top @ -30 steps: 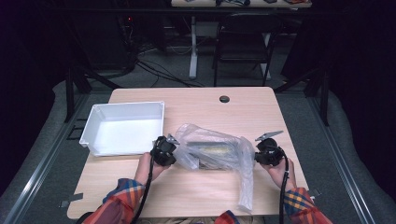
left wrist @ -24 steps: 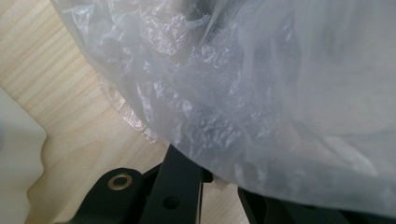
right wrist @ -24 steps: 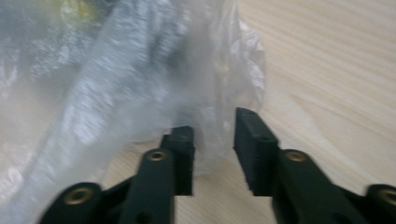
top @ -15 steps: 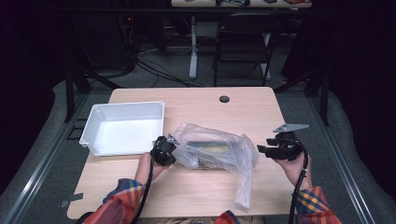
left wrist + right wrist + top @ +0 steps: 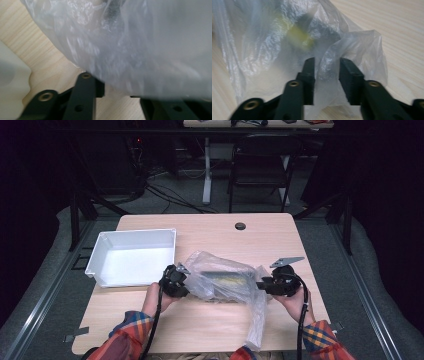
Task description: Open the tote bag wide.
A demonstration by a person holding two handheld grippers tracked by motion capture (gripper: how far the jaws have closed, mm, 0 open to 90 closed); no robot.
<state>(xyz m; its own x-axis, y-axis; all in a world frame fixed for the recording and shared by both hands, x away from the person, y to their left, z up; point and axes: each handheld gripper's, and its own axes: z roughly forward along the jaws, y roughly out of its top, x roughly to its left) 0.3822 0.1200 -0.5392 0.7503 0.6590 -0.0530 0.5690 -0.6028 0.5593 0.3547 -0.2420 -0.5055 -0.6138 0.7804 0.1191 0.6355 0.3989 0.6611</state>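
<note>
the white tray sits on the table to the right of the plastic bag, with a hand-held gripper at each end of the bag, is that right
Not quite. In the high view the white tray sits on the table to the left of the plastic bag, not the right. The rest holds: the left hand-held gripper is at the bag's left end and the right hand-held gripper at its right end.

Clear, crinkly plastic bag (image 5: pixel 225 280) between both black grippers, with something dark with a yellow patch (image 5: pixel 299 37) inside. White tray (image 5: pixel 131 257) beyond the left one, pale wood-grain table (image 5: pixel 260 232), red-orange-blue plaid sleeves (image 5: pixel 320 340).
</note>
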